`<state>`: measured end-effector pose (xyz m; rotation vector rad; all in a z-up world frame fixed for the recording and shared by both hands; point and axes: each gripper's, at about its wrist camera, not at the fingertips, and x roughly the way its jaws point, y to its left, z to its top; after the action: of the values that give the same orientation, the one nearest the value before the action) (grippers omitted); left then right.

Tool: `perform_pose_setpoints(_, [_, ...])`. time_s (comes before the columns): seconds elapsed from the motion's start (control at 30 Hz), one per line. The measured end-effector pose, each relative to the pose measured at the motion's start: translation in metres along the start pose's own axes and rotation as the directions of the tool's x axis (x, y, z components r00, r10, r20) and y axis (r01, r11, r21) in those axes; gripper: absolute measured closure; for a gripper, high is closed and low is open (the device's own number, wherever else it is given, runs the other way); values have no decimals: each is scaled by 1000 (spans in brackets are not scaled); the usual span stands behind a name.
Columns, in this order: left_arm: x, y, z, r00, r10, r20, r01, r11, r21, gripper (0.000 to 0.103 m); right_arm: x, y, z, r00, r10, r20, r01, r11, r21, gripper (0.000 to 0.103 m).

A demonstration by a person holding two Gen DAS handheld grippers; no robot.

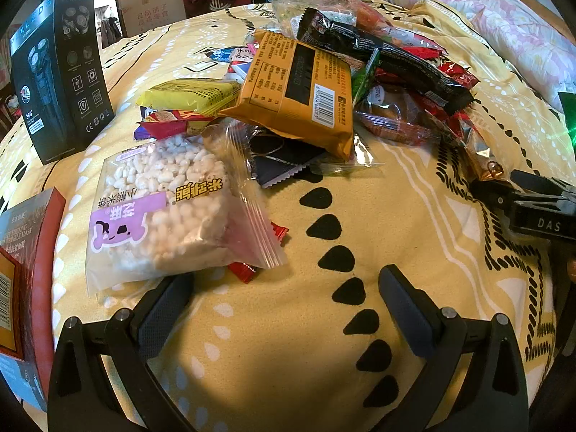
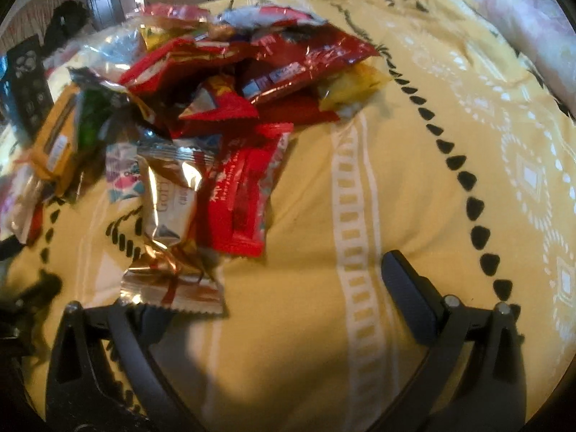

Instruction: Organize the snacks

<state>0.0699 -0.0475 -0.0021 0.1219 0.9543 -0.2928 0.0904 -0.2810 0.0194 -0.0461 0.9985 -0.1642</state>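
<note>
Left gripper (image 1: 284,309) is hovering low over the yellow patterned bedspread (image 1: 288,360), jaws standing wide apart with nothing between them. Its left finger is sitting just beside the near edge of a clear zip bag of puffed rice (image 1: 169,212), which is lying flat on the bedspread over a small red wrapper (image 1: 244,270).

Right gripper (image 2: 277,298) is likewise spread apart and empty; a shiny bronze packet (image 2: 172,252) is lying over its left finger (contact cannot be told, the view is blurred). A red packet (image 2: 244,194) is lying just beyond it.

Farther on, the snack pile (image 1: 360,72) is sitting mid-bed, an orange packet (image 1: 298,90) and a long black packet (image 1: 381,54) resting on top. A black box (image 1: 61,72) is standing upright at far left. A pink floral quilt (image 1: 504,18) is lying behind.
</note>
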Motion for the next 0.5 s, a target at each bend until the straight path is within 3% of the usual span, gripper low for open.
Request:
perform_pose_setpoints(0.17, [0, 0, 0, 1000, 1, 0, -1, 1000, 0, 0, -2, -4, -4, 999, 34, 24, -34, 999, 17, 0])
perform_pose_setpoints(0.5, [0, 1, -2, 1000, 2, 4, -2, 1000, -2, 0, 1, -1, -2, 1000, 24, 20, -24, 1000, 6, 0])
